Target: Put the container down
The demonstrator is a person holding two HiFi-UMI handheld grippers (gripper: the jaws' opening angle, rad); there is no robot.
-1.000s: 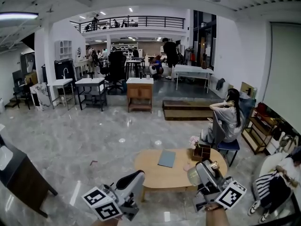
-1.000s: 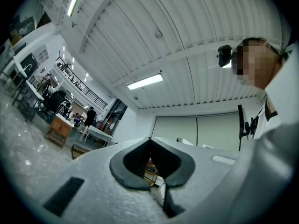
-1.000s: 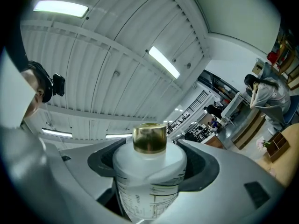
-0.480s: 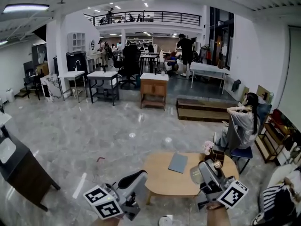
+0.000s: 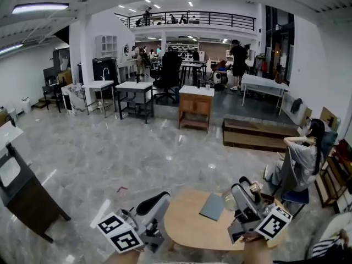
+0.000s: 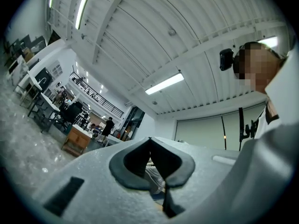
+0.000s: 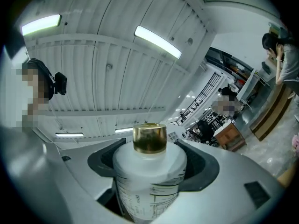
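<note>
The container (image 7: pixel 148 181) is a white bottle with a gold cap (image 7: pixel 149 138) and printed lines on its side. My right gripper (image 7: pixel 150 164) is shut on it, the dark pads (image 7: pixel 201 169) pressing both its sides, and points up toward the ceiling. In the head view the right gripper (image 5: pixel 242 194) holds the container (image 5: pixel 229 202) over the right part of the oval wooden table (image 5: pixel 190 227). My left gripper (image 5: pixel 159 199) hangs at the table's left edge. In its own view the left gripper (image 6: pixel 150 141) is shut with nothing in it.
A grey-blue pad (image 5: pixel 212 207) lies on the table beside the container. A person (image 5: pixel 300 158) sits on a chair just right of the table. A dark cabinet (image 5: pixel 25 194) stands at the left. Polished grey floor stretches ahead to desks and a wooden cabinet (image 5: pixel 195 108).
The head view has swung left and down, so the table and seated person sit further right and lower. Both grippers keep their places in view; the right one still holds the container.
</note>
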